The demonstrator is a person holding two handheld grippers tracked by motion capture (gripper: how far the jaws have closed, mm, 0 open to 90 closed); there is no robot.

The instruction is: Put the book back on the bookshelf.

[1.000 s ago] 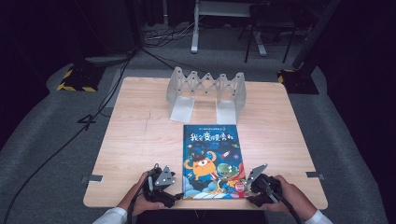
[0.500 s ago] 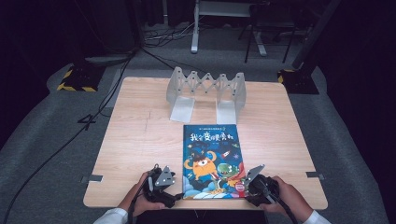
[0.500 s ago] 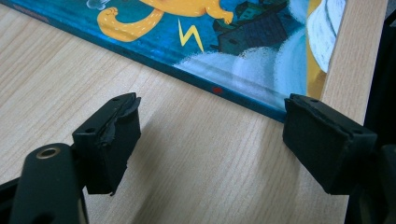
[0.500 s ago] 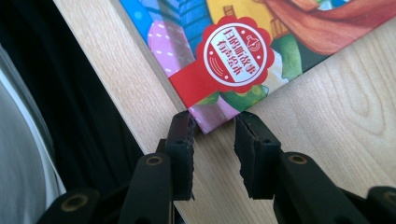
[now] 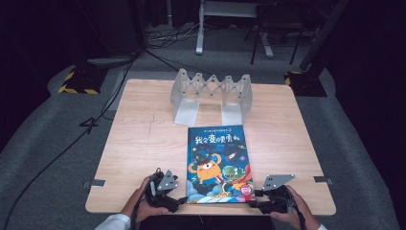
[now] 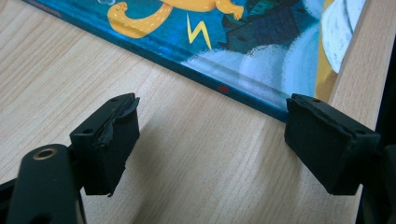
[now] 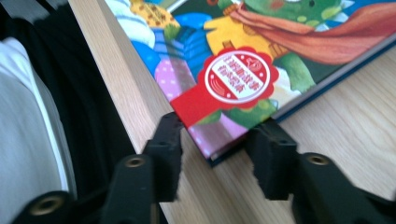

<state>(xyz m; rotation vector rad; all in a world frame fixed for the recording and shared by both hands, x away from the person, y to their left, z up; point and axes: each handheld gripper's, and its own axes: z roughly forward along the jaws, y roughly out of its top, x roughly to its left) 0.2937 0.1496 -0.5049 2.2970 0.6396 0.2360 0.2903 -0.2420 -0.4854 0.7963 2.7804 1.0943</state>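
Observation:
A picture book with a blue cover and cartoon monsters lies flat near the table's front edge. My left gripper rests on the wood by the book's near left corner. In the left gripper view, the left gripper is open, bare table lies between the pads, and the book's edge is just beyond. My right gripper is at the near right corner. In the right gripper view, the right gripper has just been opening. It now stands open, straddling that corner of the book by the red seal.
A grey folding accordion rack stands at the back of the wooden table. The table's front edge runs right beside both grippers. A white sleeve enters at the bottom left. Cables and a yellow-black striped base lie on the dark floor.
My right gripper has shifted a little to the right and toward the front edge at the book's corner. The left gripper and the book have stayed put.

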